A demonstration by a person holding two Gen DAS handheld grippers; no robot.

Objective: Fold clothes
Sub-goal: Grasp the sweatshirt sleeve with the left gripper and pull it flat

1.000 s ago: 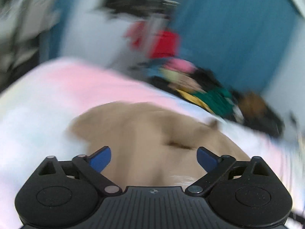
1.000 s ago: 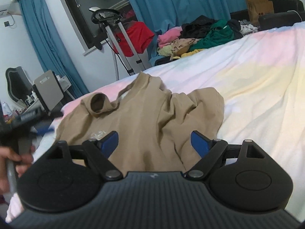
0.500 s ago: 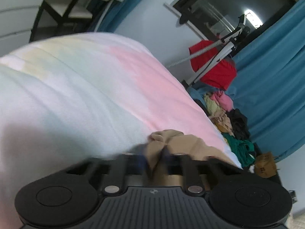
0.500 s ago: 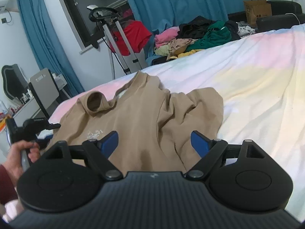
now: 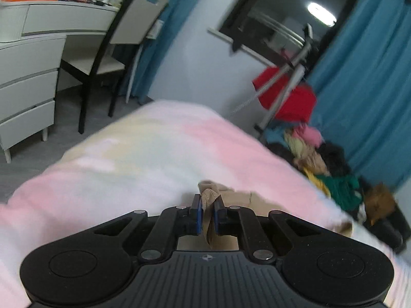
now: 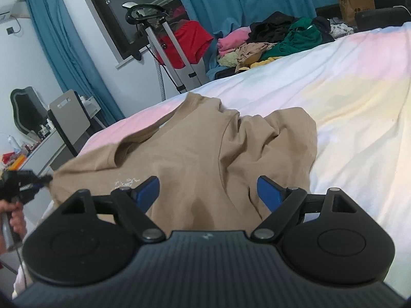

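Observation:
A tan T-shirt lies crumpled on the pastel bed cover. My left gripper is shut on a bunched edge of the tan T-shirt, at the shirt's left side. It also shows in the right wrist view, pinching the shirt's left corner and pulling it taut. My right gripper is open and empty, hovering over the shirt's near edge.
A pile of mixed clothes lies beyond the bed's far side. A garment steamer stand with a red garment stands by the window. A chair and white drawers stand to the left of the bed.
My left gripper was open over the shirt, then shut on its left edge and pulled it outward to the left. My right gripper stayed open and nearly still.

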